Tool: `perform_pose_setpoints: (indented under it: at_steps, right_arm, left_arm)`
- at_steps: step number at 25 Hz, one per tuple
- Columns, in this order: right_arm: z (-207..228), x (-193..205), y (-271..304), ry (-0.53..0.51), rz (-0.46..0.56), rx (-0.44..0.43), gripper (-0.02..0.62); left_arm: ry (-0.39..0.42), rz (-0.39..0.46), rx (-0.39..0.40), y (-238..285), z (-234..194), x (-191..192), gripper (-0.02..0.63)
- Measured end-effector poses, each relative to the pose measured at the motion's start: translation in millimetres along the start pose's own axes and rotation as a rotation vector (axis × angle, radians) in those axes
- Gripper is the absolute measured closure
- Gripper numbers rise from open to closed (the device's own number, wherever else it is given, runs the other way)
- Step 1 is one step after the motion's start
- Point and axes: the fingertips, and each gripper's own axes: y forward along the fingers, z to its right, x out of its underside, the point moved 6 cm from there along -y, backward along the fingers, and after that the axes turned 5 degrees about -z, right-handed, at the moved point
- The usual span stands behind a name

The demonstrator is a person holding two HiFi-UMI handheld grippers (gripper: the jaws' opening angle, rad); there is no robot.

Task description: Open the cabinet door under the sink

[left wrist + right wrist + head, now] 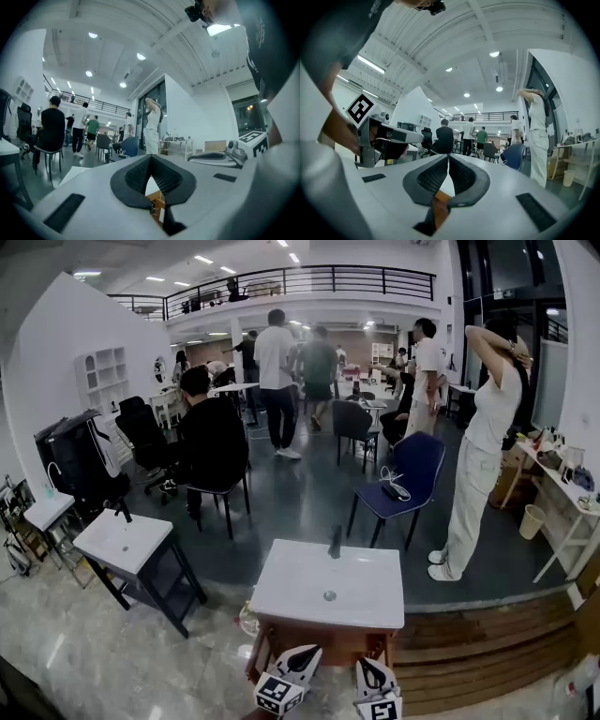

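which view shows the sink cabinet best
The head view: the white sink top shows whole, with the wooden cabinet front beneath it, seen from above. The left gripper view and the right gripper view look level across the room; each shows only a sliver of white and wood through the gap below its shut jaws.

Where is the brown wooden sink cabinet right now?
Head view, lower centre: the brown wooden sink cabinet stands in front of the blue chair, right of the black-legged white washstand.
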Motion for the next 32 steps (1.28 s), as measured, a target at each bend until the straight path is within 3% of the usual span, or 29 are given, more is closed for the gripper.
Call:
perform_pose_setpoints:
  at_steps: [11,18,23,32]
  right_arm:
    - [-21.1,-47.0,50.0,-0.037,0.102,-0.047,0.571]
    - [-11.4,-70.0,85.0,-0.068,0.136,-0.002,0.572]
    - [-12.2,-80.9,89.5,-0.052,0.113,0.049,0.572]
    - [-14.4,-77.2,94.6,-0.032,0.096,0.057,0.572]
  left_arm:
    - [0.058,0.009,-0.118,-18.4,-30.8,-2.5,0.583]
    - [0.119,0.021,-0.187,-3.1,-62.0,-12.5,0.583]
    - [0.097,0.023,-0.217,-6.6,-75.3,-17.3,0.583]
    - [0.099,0.027,-0.225,-2.5,-74.2,-18.7,0.581]
